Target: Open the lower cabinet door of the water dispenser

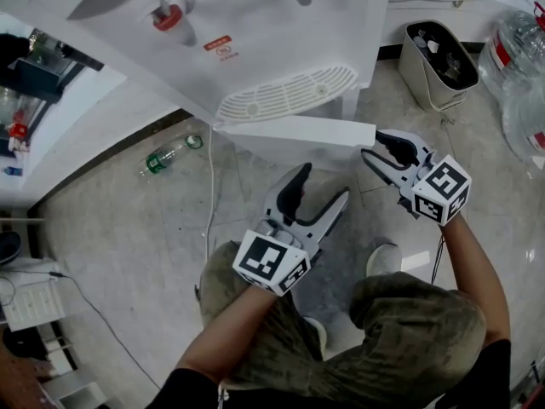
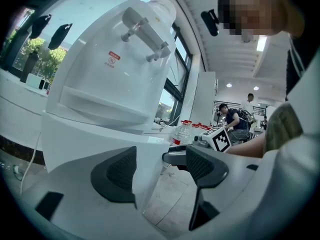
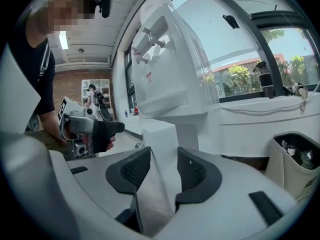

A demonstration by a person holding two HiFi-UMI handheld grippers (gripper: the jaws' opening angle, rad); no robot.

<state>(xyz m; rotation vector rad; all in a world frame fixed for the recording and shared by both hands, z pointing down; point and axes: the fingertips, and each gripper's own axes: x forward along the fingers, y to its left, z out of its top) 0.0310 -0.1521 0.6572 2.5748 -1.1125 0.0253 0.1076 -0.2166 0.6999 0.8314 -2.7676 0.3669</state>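
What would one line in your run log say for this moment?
cabinet door: swung partly open | right gripper: closed on door's free edge | left gripper: open, empty, off the door

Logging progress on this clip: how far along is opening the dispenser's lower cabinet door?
Done: the lower cabinet door already stands swung out from the water dispenser. In hand: the right gripper is closed on the door's free edge, while the left gripper hovers open and empty. Left: probably swinging the door wider, then letting go.
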